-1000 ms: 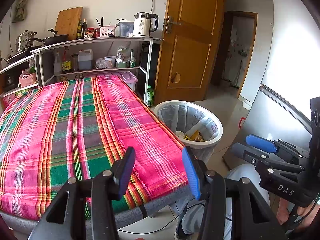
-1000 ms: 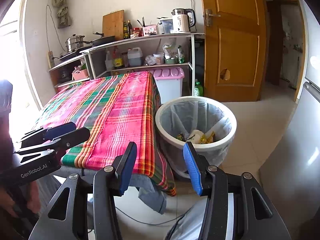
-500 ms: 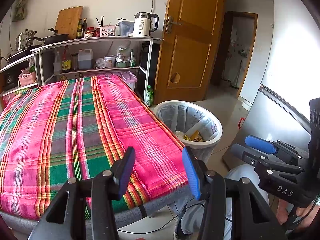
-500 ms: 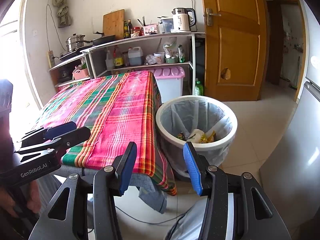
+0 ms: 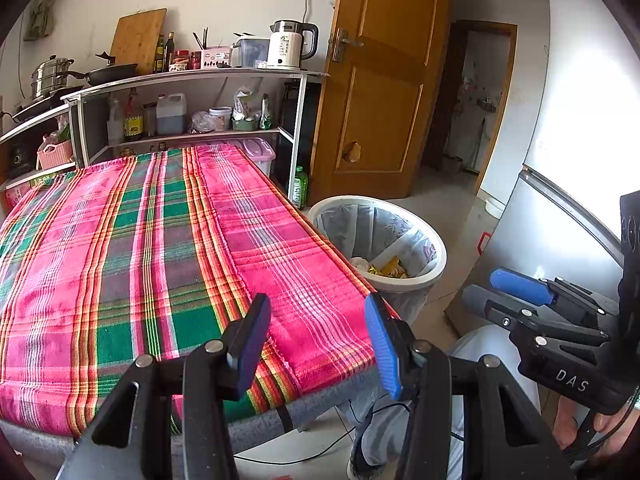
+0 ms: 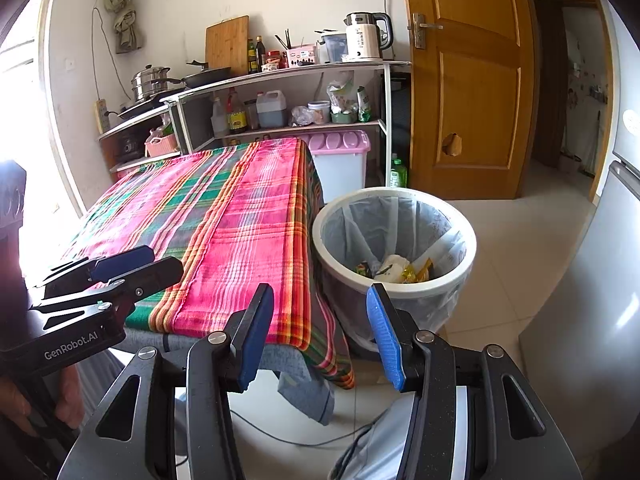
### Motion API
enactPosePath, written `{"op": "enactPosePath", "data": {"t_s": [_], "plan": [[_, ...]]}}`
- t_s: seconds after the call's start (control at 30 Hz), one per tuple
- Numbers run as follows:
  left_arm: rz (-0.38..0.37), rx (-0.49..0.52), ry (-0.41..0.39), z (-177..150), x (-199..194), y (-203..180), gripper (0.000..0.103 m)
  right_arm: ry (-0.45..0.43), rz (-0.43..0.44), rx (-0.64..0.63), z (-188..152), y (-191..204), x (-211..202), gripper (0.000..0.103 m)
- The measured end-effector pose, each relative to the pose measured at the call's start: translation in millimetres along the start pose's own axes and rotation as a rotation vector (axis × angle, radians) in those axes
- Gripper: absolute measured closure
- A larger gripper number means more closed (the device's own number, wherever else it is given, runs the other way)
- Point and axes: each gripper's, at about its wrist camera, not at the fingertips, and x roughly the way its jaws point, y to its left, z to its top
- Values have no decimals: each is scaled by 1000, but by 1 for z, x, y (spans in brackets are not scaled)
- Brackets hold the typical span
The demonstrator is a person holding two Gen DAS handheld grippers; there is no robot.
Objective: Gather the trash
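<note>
A white trash bin [image 5: 434,240] with a clear liner stands on the floor at the table's right side; it also shows in the right wrist view [image 6: 452,280]. Several wrappers and crumpled trash [image 6: 394,268] lie at its bottom, seen too in the left wrist view [image 5: 382,268]. My left gripper [image 5: 316,338] is open and empty over the near edge of the table. My right gripper [image 6: 320,334] is open and empty, held in front of the table corner and the bin. Each gripper shows in the other's view, the right one [image 5: 516,292] and the left one [image 6: 120,268].
The table [image 5: 120,248] has a pink and green plaid cloth. Kitchen shelves [image 5: 192,80] with a kettle, pots and bottles stand behind it. A wooden door [image 5: 384,100] and a grey fridge [image 5: 560,220] are at the right. A pink-lidded box [image 6: 340,160] sits by the shelves.
</note>
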Motion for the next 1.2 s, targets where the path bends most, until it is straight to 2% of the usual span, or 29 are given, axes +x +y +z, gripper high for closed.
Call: {"op": "enactPosePath", "data": {"t_s": [1.2], "plan": [[8, -2, -2, -1, -2, -1, 52, -2, -1, -2, 0, 1, 0, 53]]}}
